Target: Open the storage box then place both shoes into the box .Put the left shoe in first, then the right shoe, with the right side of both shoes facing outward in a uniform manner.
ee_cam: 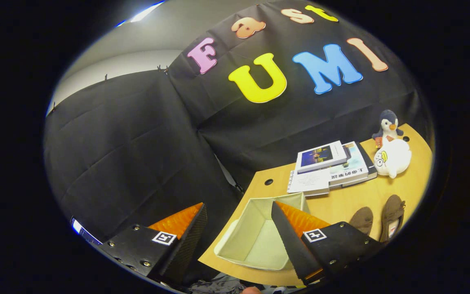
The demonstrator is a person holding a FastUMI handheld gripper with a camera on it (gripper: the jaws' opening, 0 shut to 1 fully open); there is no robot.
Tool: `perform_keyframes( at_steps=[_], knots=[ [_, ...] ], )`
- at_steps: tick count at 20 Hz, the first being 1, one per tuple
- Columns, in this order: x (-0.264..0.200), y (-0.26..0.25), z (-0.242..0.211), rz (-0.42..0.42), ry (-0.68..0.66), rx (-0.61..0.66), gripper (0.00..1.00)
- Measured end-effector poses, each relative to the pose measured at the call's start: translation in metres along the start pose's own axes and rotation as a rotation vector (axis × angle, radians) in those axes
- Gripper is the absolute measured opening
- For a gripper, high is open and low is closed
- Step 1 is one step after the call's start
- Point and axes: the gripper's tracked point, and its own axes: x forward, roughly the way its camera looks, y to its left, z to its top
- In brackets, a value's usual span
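Observation:
The cream storage box [259, 237] stands open on the wooden table [353, 200], its lid folded down toward me and its inside bare. My gripper [241, 222] hangs open above the box's near left corner; the right finger [296, 232] reaches over the box, the left finger [182, 228] sits off the table's left edge. Two brown shoes [377, 218] lie side by side on the table to the right of the box, beyond the right finger, partly hidden by it. Nothing is between the fingers.
A stack of books [329, 167] lies behind the box. A penguin plush [388, 124] and a white round plush [394, 157] sit at the far right of the table. The black cloth wall closes the back and left.

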Motion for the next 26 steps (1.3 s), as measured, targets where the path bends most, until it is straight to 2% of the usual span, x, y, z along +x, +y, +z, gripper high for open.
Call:
perform_keyframes(
  at_steps=[6,14,18,26],
  knots=[
    [-0.022,-0.081,0.003,-0.136,0.002,-0.042,0.97],
    [-0.033,-0.186,-0.033,-0.310,0.080,-0.088,0.97],
    [-0.031,-0.220,-0.060,-0.345,0.126,-0.043,0.98],
    [-0.021,-0.278,-0.125,-0.415,0.286,-0.052,0.98]
  ],
)
